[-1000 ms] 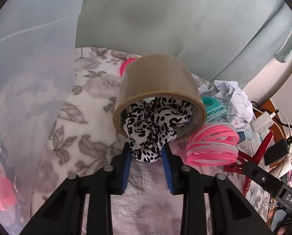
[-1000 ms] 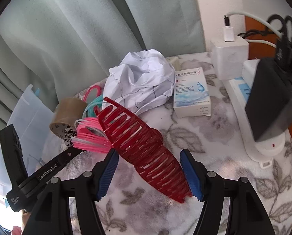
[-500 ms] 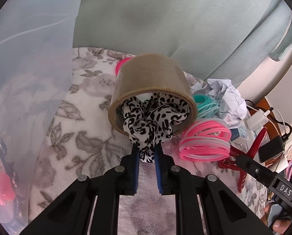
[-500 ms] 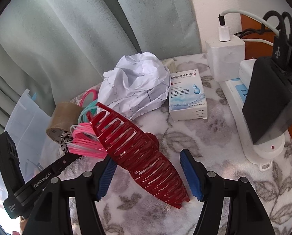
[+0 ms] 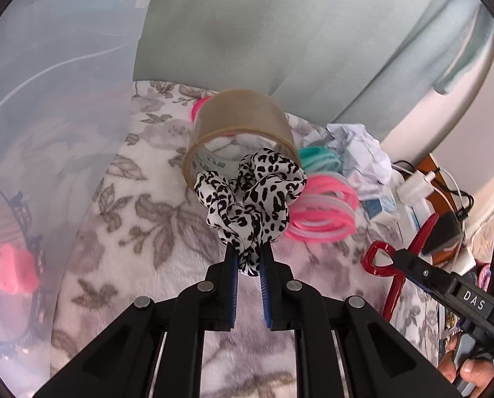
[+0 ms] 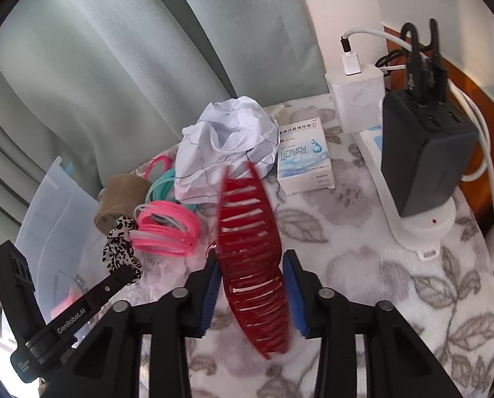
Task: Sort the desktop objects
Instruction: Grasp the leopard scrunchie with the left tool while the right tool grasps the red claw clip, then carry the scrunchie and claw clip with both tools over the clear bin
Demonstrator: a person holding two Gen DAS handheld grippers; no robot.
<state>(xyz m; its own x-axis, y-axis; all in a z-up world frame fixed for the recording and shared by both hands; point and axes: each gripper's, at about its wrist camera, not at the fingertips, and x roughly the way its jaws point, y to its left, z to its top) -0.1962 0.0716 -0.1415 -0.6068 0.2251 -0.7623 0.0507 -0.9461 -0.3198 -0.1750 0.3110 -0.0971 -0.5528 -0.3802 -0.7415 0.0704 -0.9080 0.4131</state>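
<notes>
Left wrist: scrunchie (image 5: 253, 195) in left tongs (image 5: 248, 265), beside tape roll (image 5: 240, 126)

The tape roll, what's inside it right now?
Through the tape roll you see its printed inner wall and a bit of pink ring behind. The spotted scrunchie covers the lower right of the opening.

Glossy red plastic hair clip (image 6: 250, 252), soft cloth scrunchie (image 5: 251, 195), crumpled paper (image 6: 227, 139)
</notes>
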